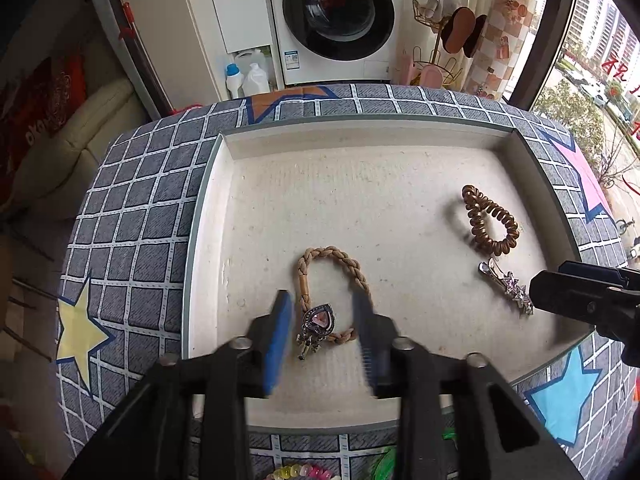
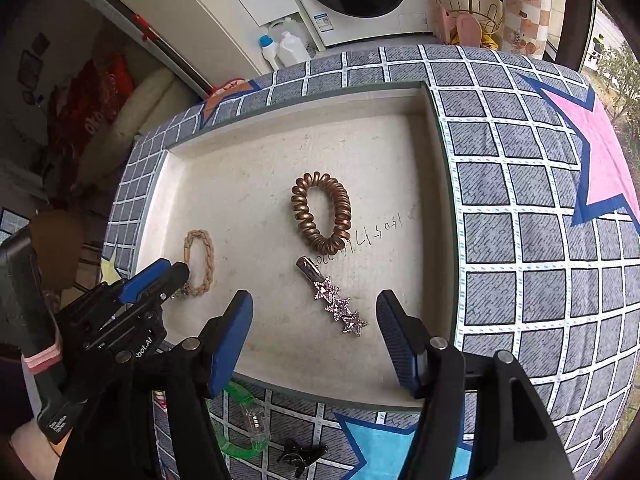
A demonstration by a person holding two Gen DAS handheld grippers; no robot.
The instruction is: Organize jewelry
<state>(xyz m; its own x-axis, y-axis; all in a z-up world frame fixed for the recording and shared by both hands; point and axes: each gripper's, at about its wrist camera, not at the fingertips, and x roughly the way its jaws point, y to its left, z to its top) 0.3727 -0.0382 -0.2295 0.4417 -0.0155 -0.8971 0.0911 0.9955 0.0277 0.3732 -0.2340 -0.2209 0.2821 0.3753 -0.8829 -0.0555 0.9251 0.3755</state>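
A shallow white tray [image 1: 208, 216] lies on a checked cloth. In it are a tan braided bracelet [image 1: 348, 268] with a pink heart charm [image 1: 319, 319], a bronze spiral hair tie [image 1: 490, 220] and a silver star hair clip [image 1: 510, 286]. My left gripper [image 1: 324, 306] is open, its fingers on either side of the heart charm, low over the tray. My right gripper [image 2: 314, 314] is open around the star hair clip [image 2: 338, 300]. The right wrist view also shows the hair tie [image 2: 322, 212], the bracelet [image 2: 199, 260] and the left gripper [image 2: 160, 272].
The tray rim [image 2: 440, 184] is raised. On the cloth in front of the tray lie a green clear clip [image 2: 240, 420], a dark clip [image 2: 300, 454] and pastel beads [image 1: 300, 472]. A washing machine [image 1: 336, 16] and bottles [image 1: 244, 76] stand behind.
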